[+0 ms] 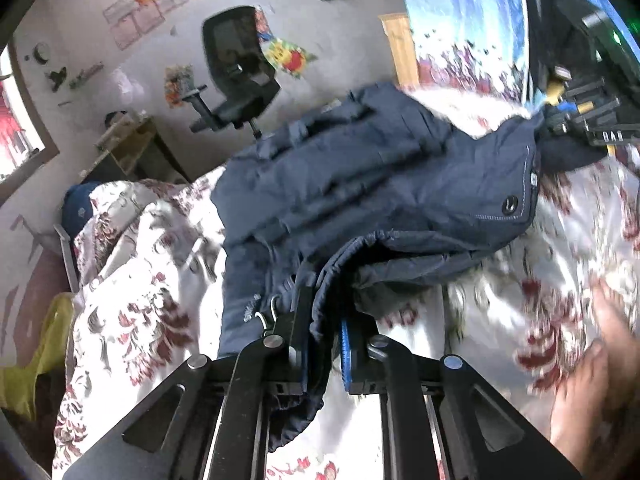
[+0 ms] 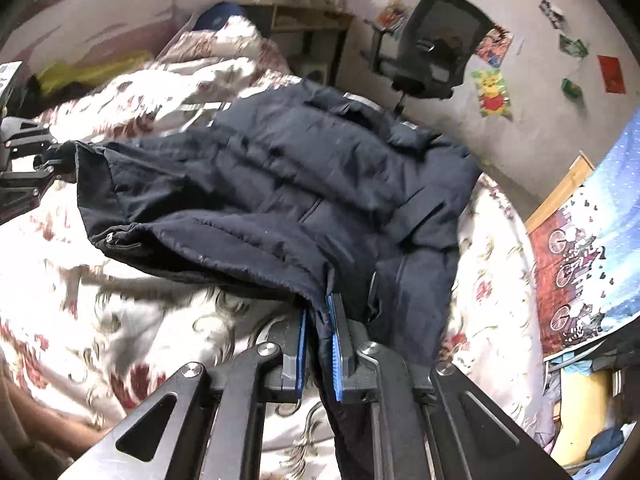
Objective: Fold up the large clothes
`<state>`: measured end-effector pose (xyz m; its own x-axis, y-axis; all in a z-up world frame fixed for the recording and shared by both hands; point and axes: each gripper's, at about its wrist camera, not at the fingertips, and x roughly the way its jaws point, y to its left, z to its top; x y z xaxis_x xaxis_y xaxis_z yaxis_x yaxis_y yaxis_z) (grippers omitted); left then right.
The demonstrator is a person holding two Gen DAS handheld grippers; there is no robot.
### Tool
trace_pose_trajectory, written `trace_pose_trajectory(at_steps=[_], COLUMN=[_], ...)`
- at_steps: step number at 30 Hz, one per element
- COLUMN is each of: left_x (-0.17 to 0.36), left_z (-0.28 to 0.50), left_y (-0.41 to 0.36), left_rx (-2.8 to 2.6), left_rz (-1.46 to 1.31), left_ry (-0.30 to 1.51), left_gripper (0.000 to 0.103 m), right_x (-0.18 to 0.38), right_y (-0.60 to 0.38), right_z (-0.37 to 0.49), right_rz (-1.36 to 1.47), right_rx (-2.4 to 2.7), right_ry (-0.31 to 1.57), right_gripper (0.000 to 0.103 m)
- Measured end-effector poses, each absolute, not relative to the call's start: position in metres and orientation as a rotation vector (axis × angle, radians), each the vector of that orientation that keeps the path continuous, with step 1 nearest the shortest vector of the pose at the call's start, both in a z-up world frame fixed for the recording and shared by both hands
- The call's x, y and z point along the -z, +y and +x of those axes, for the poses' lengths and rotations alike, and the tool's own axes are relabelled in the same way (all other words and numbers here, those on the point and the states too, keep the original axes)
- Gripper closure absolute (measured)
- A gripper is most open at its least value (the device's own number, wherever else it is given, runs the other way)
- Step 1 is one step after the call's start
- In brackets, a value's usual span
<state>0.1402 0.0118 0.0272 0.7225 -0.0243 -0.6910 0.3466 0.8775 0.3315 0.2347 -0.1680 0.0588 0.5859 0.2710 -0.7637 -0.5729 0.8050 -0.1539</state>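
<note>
nearest, the left gripper [image 1: 326,344] and right gripper [image 2: 318,344] each pinch the near hem of the dark padded jacket [image 1: 360,184], probably to lift that edge for a fold, while its far part lies on the floral bedspread [image 1: 136,280] beyond.

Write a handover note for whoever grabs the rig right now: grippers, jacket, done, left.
Left gripper: shut on the navy jacket at its hem edge.
Right gripper: shut on the same hem, at the other corner.
The jacket's near edge is raised off the floral bedspread; its far part rests on the bed.
Done: both corners gripped.
Left: probably carry the hem toward the collar end, lay it down, then finish folding.
</note>
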Motion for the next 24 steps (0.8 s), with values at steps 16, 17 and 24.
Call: trace_pose_trajectory(at_steps=[16,17,24], left_x=[-0.095,-0.097,-0.101], left_z=[0.251,0.258,0.316], left_y=[0.017,0.017,0.023], left_rx=[0.091,0.088,0.060], left_rz=[0.370,0.367,0.355], left_ry=[0.701,0.705,0.688], left_gripper=[0.096,0.096,0.097], right_x=[-0.112,-0.115,-0.126], right_y=[-0.168,-0.167,-0.171], right_z=[0.301,0.308,0.362], right_rz=[-0.376,-0.374,-0.350], right_rx=[-0.424,-0.421,-0.416], right_ry=[0.684,0.676,0.605], right_gripper=[0.095,0.095,0.095])
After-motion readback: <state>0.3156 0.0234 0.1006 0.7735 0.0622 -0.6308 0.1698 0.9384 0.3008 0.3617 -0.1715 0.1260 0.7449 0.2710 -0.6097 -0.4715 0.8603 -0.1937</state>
